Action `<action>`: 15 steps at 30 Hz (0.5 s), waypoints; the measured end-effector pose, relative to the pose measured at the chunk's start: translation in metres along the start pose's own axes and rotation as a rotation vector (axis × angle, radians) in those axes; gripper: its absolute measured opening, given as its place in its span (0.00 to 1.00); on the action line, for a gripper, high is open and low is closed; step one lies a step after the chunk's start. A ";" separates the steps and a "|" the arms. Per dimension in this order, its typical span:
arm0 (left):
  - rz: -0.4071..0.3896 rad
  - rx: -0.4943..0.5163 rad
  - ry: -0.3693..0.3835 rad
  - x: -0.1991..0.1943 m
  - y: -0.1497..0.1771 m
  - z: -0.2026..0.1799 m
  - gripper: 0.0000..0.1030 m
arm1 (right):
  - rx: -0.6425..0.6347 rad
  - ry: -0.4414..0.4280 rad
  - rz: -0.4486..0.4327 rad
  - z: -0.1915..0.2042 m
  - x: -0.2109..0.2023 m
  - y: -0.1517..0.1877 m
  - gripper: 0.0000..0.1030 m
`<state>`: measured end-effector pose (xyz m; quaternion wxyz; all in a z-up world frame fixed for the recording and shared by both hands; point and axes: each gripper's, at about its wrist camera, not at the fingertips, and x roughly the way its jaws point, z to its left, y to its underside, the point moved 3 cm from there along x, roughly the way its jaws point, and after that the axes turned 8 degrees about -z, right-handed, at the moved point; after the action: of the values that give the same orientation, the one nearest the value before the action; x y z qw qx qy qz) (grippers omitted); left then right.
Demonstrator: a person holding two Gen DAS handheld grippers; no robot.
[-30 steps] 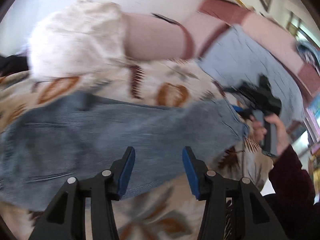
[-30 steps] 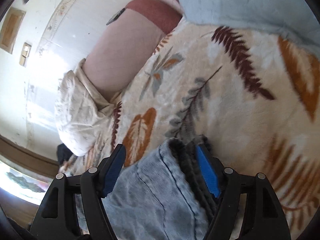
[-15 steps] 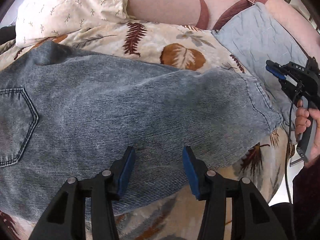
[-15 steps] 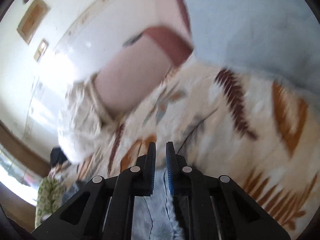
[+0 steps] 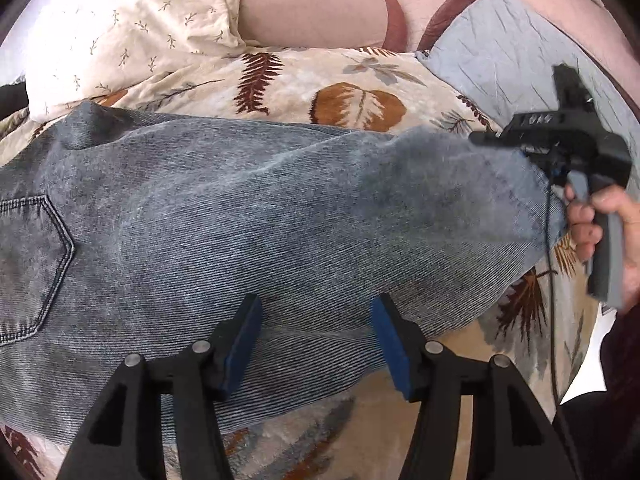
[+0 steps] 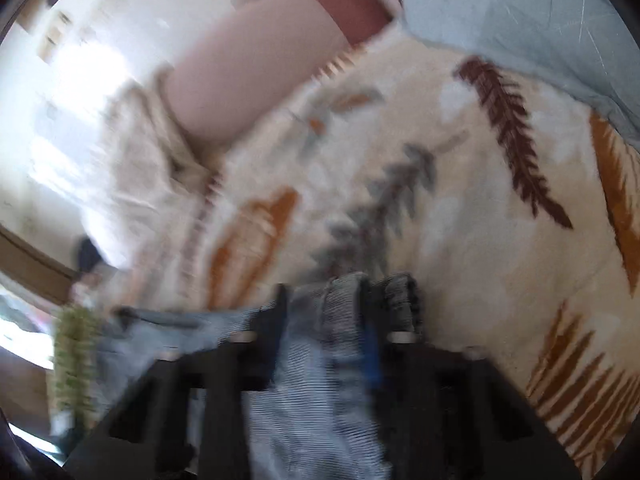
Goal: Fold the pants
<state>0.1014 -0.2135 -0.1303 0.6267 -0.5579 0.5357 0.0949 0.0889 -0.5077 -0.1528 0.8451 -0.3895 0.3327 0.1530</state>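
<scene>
A cream plush blanket printed with rust, brown and grey leaves (image 5: 360,80) covers the bed. At its far edge lie a cream sprigged pillow (image 5: 132,28), a pink bolster (image 5: 312,4) and a pale blue quilted cushion (image 5: 500,60). Bright light washes the white wall (image 6: 100,40).

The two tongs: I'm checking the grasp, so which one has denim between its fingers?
The right tongs, at the jeans' hem end; the left tongs gape open above the leg.
</scene>
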 end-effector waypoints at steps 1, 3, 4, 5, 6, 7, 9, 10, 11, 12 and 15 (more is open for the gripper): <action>-0.001 -0.004 0.005 0.000 0.000 0.001 0.59 | 0.004 0.005 0.011 -0.001 0.004 0.002 0.13; -0.005 -0.012 0.013 -0.001 -0.001 0.002 0.59 | 0.001 0.008 -0.016 0.001 -0.002 -0.001 0.12; -0.008 -0.018 0.017 -0.001 -0.001 0.003 0.59 | -0.011 0.010 -0.048 0.004 -0.010 -0.006 0.12; -0.014 -0.025 0.022 -0.001 -0.002 0.003 0.59 | -0.023 0.009 -0.092 0.008 -0.020 -0.010 0.12; -0.024 -0.031 0.023 -0.002 -0.002 0.003 0.59 | -0.034 -0.003 -0.147 0.012 -0.032 -0.013 0.11; -0.030 -0.034 0.020 -0.002 -0.002 0.003 0.60 | -0.039 -0.006 -0.176 0.015 -0.038 -0.015 0.11; -0.028 -0.032 0.013 0.001 -0.001 0.003 0.62 | -0.048 0.034 -0.245 0.013 -0.043 -0.019 0.10; -0.032 -0.020 0.008 0.001 0.000 0.002 0.63 | -0.045 0.064 -0.252 0.008 -0.038 -0.020 0.10; -0.035 -0.007 0.002 0.001 0.000 0.000 0.64 | -0.036 0.109 -0.247 -0.003 -0.030 -0.020 0.11; -0.032 0.006 -0.007 0.001 0.000 -0.002 0.65 | -0.002 0.129 -0.214 -0.019 -0.016 -0.020 0.13; -0.025 -0.017 -0.012 -0.003 -0.002 0.000 0.65 | 0.150 0.053 -0.192 -0.053 -0.015 -0.019 0.13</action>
<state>0.1015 -0.2128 -0.1262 0.6261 -0.5693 0.5243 0.0950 0.0645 -0.5605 -0.1573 0.8735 -0.3590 0.3267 0.0358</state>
